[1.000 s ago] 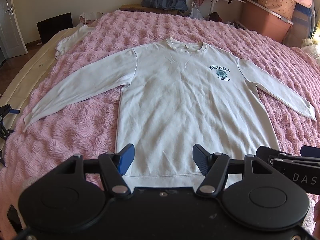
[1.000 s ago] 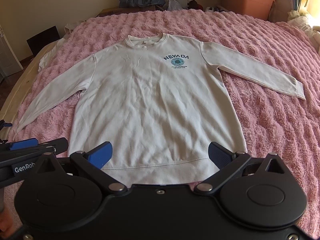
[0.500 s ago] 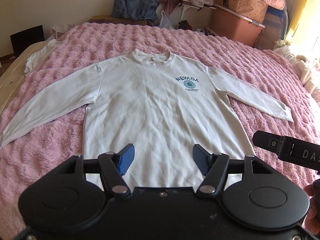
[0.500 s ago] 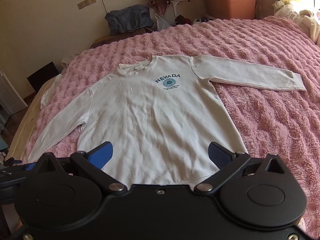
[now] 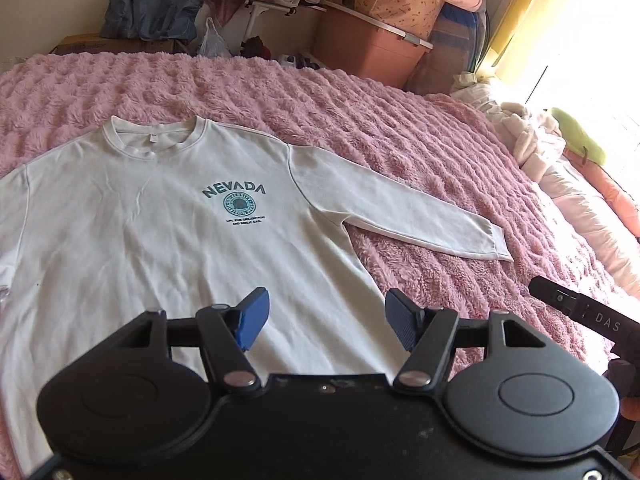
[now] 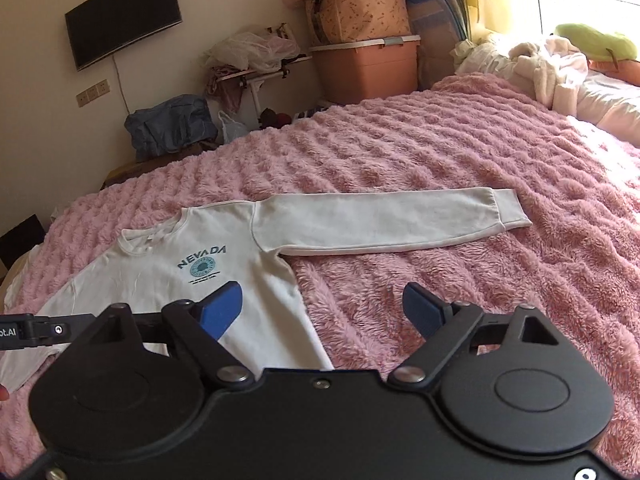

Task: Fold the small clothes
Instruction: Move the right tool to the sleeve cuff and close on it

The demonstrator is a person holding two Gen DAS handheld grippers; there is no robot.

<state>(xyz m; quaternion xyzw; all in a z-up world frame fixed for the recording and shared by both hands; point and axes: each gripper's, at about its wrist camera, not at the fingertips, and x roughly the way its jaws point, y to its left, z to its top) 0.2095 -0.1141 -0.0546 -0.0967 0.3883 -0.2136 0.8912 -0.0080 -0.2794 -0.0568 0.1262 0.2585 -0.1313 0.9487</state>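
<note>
Storage box (image 6: 368,68) and bags (image 6: 172,128) crowd behind the blanket (image 6: 440,152).

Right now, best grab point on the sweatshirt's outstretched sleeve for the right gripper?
Probably the cuff at the sleeve end. It lies flat on the pink blanket, clear of the body, so pinch across its ribbed edge from the outer side. The right gripper holds nothing; its jaws are closing.

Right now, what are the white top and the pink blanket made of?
The white top looks like soft cotton knit, matte, with ribbed collar and cuffs and small creases. The pink blanket looks like fluffy plush fleece: shaggy tufts in bumpy rows. Both are guesses from looks.
</note>
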